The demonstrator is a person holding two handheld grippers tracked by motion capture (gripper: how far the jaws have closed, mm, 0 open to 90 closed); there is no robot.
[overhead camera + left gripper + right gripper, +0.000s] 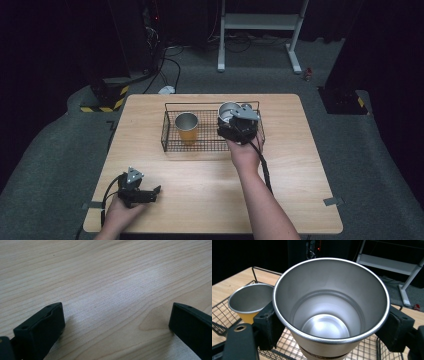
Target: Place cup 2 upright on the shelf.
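Two cups, one basket: steel cup clamped between the right gripper fingers, one on each side just under the rim, held over the right end of the basket. Hard to tell whether resting on the mesh or just above it. Orange cup upright on the mesh toward the left, apart from the steel one.

Judged step: setting the steel cup down in the basket, near done. Best done so:
- Lower straight, mouth level, until the base sits flat on the mesh.
- Keep clear of the right and far walls; a base catching a wire would tip it.
- Hold the gap to the orange cup; no knock.
- Part the fingers only once the weight is on the mesh, and only enough to free the rim.
- Lift straight up afterwards, not sideways, to avoid dragging the cup over.

Left gripper at the near-left of the worktop, fingers wide apart, nothing between, idle; best left there.
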